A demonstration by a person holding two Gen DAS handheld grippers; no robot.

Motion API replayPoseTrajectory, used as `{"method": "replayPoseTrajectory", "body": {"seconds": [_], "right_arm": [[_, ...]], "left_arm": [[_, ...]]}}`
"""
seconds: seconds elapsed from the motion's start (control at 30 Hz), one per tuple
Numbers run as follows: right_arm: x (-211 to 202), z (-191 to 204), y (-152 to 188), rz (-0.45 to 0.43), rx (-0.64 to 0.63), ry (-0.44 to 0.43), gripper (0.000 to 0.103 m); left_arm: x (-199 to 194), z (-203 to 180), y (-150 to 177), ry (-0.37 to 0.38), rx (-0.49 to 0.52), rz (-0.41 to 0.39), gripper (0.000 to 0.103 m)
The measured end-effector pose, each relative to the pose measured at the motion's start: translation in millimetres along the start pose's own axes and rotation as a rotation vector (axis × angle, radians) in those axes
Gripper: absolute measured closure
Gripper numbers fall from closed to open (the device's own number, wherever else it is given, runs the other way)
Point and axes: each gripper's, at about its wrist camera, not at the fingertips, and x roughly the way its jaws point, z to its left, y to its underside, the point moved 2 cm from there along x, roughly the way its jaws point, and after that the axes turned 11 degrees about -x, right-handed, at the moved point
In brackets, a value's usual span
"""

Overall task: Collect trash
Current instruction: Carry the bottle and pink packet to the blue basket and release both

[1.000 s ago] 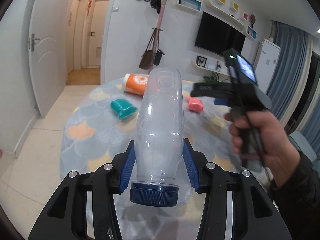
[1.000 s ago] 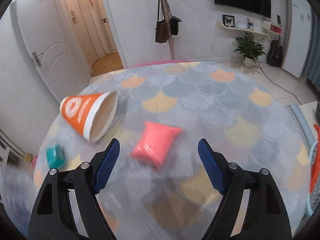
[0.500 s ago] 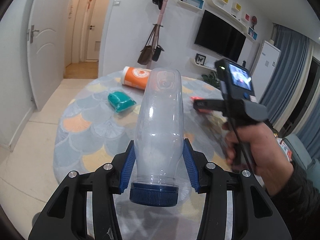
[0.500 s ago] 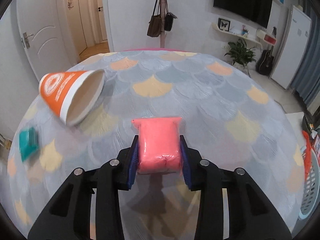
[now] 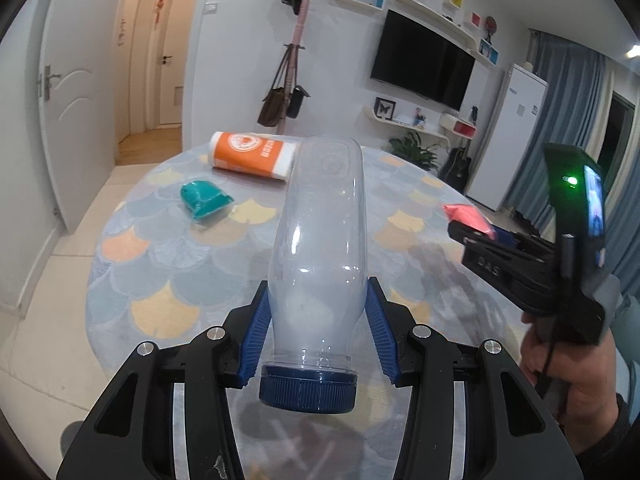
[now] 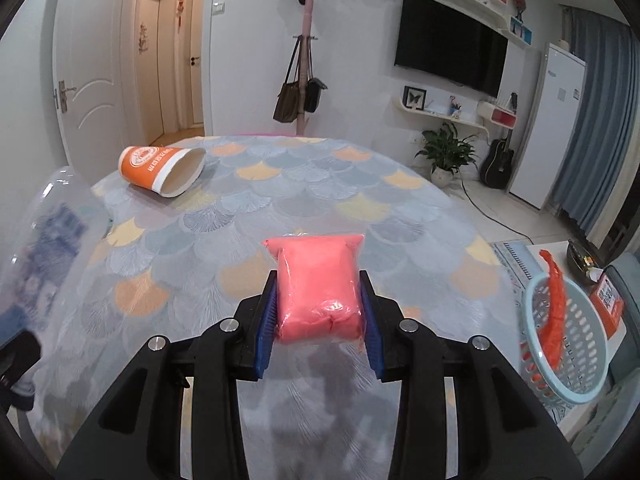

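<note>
My left gripper (image 5: 316, 332) is shut on a clear plastic bottle (image 5: 320, 240) with a blue cap, held above the round table (image 5: 168, 264). My right gripper (image 6: 318, 316) is shut on a pink packet (image 6: 318, 284) and holds it above the table (image 6: 224, 232); the packet also shows in the left wrist view (image 5: 468, 216). An orange paper cup (image 5: 252, 154) lies on its side at the far edge, also in the right wrist view (image 6: 162, 166). A teal packet (image 5: 204, 200) lies on the table left of the bottle.
A light blue basket (image 6: 564, 344) with an orange-red item in it stands beside the table at the right. A coat stand with bags (image 6: 302, 92), a plant (image 6: 448, 152) and a guitar (image 6: 498, 162) are beyond the table.
My right gripper closed on the pink packet and lifted it off the table. My left gripper kept hold of the bottle and the view pulled back and up a little.
</note>
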Motion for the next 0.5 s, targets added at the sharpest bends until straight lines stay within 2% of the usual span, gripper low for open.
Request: {"method": "replayPoseTrajectory", "body": {"seconds": [0.5], "right_arm": [[-31, -12, 24, -0.036, 0.02, 0.004, 0.069]], "left_arm": [[-8, -16, 6, -0.007, 0.041, 0.003, 0.058]]}}
